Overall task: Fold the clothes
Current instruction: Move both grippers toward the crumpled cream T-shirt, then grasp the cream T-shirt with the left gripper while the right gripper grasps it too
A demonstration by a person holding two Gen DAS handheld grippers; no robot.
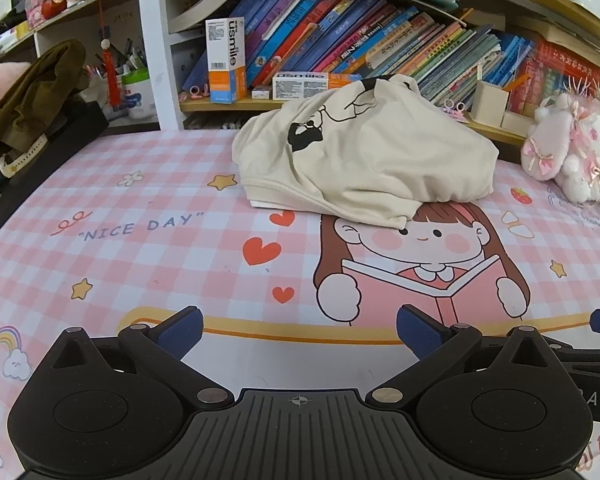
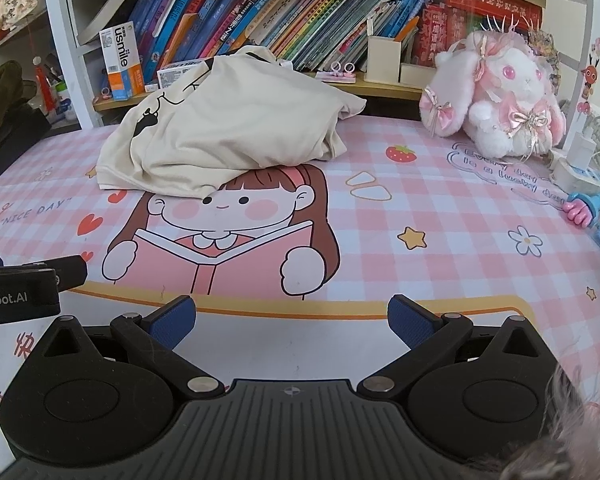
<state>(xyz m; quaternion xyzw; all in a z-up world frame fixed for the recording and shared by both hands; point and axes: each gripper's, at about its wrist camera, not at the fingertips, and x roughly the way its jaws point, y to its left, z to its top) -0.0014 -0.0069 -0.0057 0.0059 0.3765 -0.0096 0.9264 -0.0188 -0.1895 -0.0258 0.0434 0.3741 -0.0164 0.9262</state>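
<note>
Cream shirt (image 1: 364, 152) heaped unfolded, frame centre, on table (image 1: 140, 248); left hand-held gripper (image 1: 299, 330) and right hand-held gripper (image 2: 291, 320) spread, empty; folding not begun.

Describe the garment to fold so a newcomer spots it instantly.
Start at the pink checked table mat printed with a cartoon girl reading. The cream T-shirt lies crumpled in a heap at the mat's far edge, covering the top of her head, in front of the bookshelf. It is the only cloth on the mat, with black line art.

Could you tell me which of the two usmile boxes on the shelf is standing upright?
The left usmile box, white above an orange base, stands upright; the other usmile box lies flat on its side behind the cream shirt.
</note>
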